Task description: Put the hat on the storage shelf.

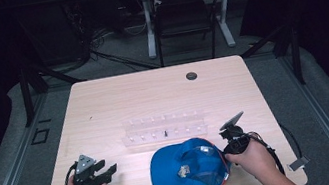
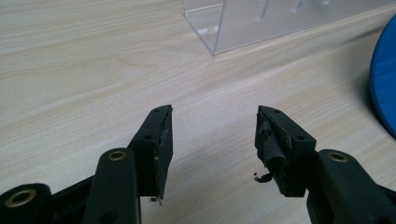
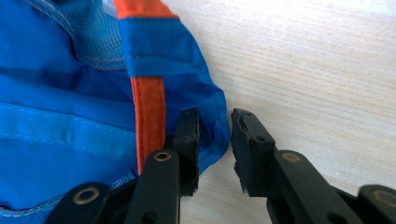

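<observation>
A blue cap (image 1: 188,168) lies upside down near the table's front edge, its mesh lining and an orange strap (image 3: 149,112) showing. My right gripper (image 1: 225,149) is at the cap's right side. In the right gripper view its jaws (image 3: 215,114) straddle the cap's (image 3: 70,107) fabric rim, one jaw over the cloth and the other apart from it over bare wood, so it is open. My left gripper (image 1: 110,171) rests at the front left, pointing toward the cap, open with nothing between its jaws (image 2: 215,126). The cap's blue edge (image 2: 385,79) sits off to its right.
A clear acrylic rack (image 1: 164,127) with small pegs stands mid-table just behind the cap; its corner (image 2: 261,23) lies ahead of the left gripper. The wooden table (image 1: 152,94) has a round cable hole (image 1: 191,76) at the back. A chair (image 1: 184,13) stands beyond.
</observation>
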The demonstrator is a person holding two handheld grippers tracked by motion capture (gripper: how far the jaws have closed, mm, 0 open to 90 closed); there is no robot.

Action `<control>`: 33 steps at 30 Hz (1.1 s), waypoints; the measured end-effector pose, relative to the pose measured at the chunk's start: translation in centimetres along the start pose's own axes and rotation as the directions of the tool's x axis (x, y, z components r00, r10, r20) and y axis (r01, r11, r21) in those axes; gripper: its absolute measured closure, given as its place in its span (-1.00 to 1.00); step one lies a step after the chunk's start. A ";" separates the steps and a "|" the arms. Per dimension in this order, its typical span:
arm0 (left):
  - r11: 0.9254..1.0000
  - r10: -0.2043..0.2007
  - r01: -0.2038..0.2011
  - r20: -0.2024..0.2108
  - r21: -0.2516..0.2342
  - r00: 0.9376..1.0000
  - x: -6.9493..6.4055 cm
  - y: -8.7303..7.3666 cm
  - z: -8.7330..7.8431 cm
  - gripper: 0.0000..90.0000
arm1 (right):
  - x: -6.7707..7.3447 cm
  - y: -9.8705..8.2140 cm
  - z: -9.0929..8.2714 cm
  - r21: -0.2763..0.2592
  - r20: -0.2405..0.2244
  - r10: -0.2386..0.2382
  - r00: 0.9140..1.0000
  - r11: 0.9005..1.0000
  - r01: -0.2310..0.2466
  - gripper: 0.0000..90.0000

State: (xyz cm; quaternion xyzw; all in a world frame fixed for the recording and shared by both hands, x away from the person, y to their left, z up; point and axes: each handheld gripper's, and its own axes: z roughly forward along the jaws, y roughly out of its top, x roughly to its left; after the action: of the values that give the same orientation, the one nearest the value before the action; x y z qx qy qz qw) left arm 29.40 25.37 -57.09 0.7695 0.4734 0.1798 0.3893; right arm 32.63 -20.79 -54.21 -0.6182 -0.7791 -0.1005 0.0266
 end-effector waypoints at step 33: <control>1.000 0.007 -0.007 0.001 -0.002 1.000 0.0 0.0 0.0 0.05 | -0.2 0.7 -4.7 -0.038 -0.046 -0.027 0.999 0.999 0.025 0.99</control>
State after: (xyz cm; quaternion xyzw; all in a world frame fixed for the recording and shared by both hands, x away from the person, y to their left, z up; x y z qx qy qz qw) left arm 29.38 25.34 -57.11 0.7709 0.4703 0.1813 0.3893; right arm 32.95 -21.70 -49.54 -0.6058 -0.7844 -0.1296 0.0317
